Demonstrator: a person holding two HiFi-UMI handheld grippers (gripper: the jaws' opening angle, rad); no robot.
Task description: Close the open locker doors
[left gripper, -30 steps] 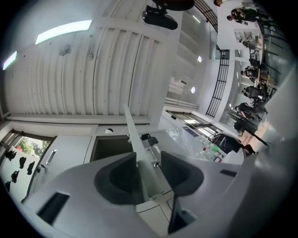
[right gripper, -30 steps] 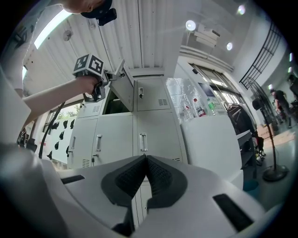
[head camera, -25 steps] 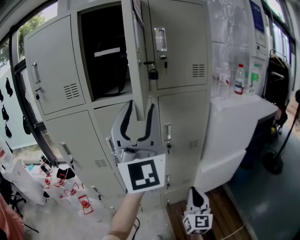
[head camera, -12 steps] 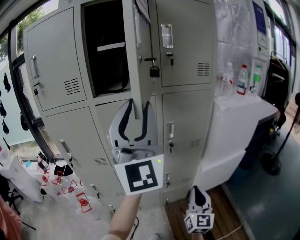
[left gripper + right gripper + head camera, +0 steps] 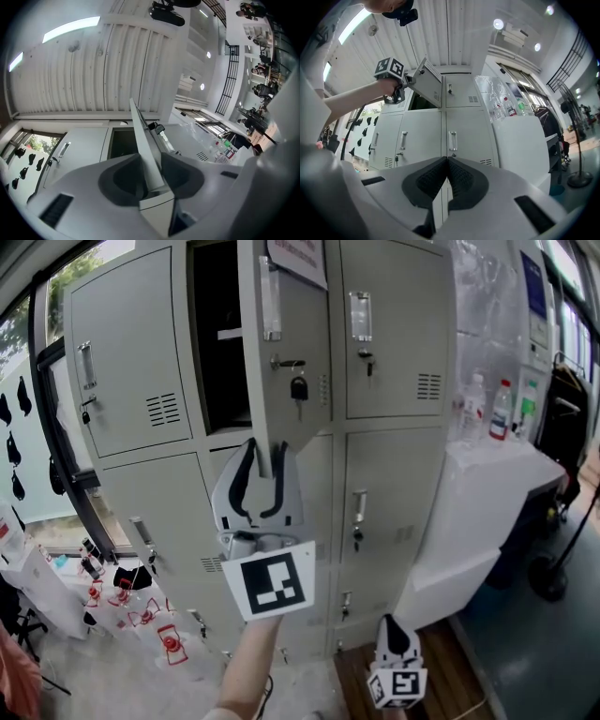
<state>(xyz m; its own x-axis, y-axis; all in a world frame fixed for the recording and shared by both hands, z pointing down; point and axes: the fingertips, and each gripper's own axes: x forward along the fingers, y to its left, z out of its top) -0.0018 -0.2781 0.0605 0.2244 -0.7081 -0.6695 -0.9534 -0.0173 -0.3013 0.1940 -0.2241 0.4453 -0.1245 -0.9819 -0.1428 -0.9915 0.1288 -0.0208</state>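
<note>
Left claw (image 5: 266,456), just closed, grips the locker door (image 5: 292,334) at its bottom.

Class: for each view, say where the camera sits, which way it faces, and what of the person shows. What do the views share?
Head view: on the head, facing down at the lockers; forearm, left gripper, right gripper show.
Left gripper view: on that gripper, facing up along the door edge; its jaws have just been closing on it.
Right gripper view: on that gripper, facing the lockers; shut jaws, the forearm show.
Shared: all show the open door.
</note>
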